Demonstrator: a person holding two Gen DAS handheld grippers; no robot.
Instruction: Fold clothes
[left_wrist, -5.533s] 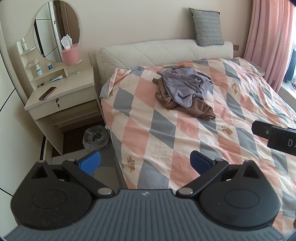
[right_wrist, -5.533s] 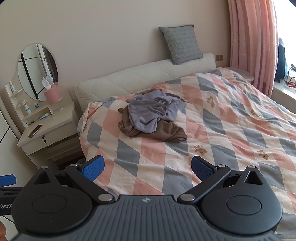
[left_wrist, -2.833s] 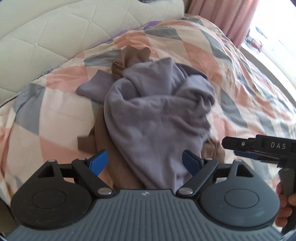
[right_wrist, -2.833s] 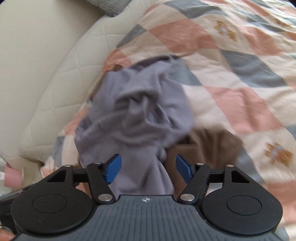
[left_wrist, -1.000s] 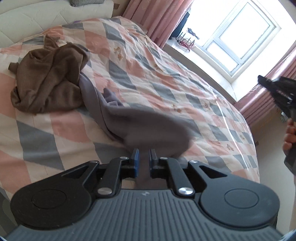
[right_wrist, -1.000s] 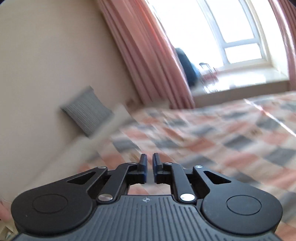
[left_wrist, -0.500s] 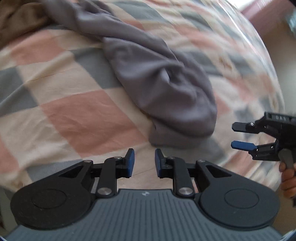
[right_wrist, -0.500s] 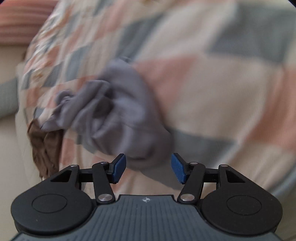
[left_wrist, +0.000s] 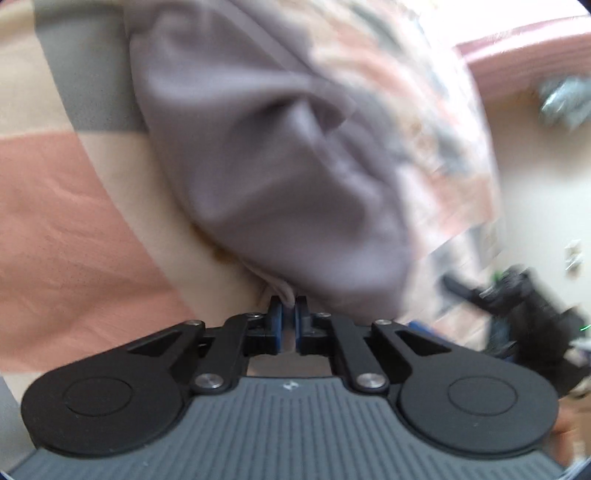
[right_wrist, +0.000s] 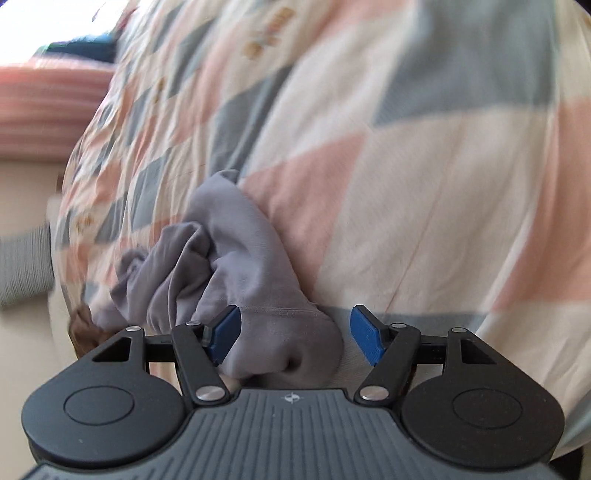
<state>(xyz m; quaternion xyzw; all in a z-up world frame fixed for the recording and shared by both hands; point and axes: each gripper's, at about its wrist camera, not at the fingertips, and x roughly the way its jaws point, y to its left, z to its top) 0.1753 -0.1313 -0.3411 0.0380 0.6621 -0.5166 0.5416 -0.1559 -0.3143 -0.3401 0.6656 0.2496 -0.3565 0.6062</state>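
Left gripper (left_wrist: 289, 308): fingers closed, blue pads nearly meeting, with a thin edge of the lilac garment (left_wrist: 266, 155) pinched between them. Garment bulk spread forward and upward from the pinch point, lying crumpled on the quilt (left_wrist: 74, 206). Quilt pattern: pink, grey and cream diamonds. Left wrist view heavily blurred toward the right side; right gripper visible there as a dark smeared shape (left_wrist: 517, 295), details not readable. Pink curtain (left_wrist: 524, 51) at upper right, also blurred.

Right gripper (right_wrist: 295, 332): fingers open, blue pads well apart, positioned low over the bed. Rounded end of the lilac garment (right_wrist: 258, 295) located between the fingers, closer to the left pad and apparently touching it; clear of the right pad. No grip applied on this side. Remainder of the garment bunched in folds, extending up and to the left across the quilt (right_wrist: 424, 184).

Brown garment (right_wrist: 83, 325): small portion visible at the left edge of the right wrist view, beyond the lilac folds; contact between the two cannot be determined. Grey ribbed pillow (right_wrist: 22, 266) at far left, off the quilt edge. Pink curtain (right_wrist: 44, 107) at upper left, blurred.
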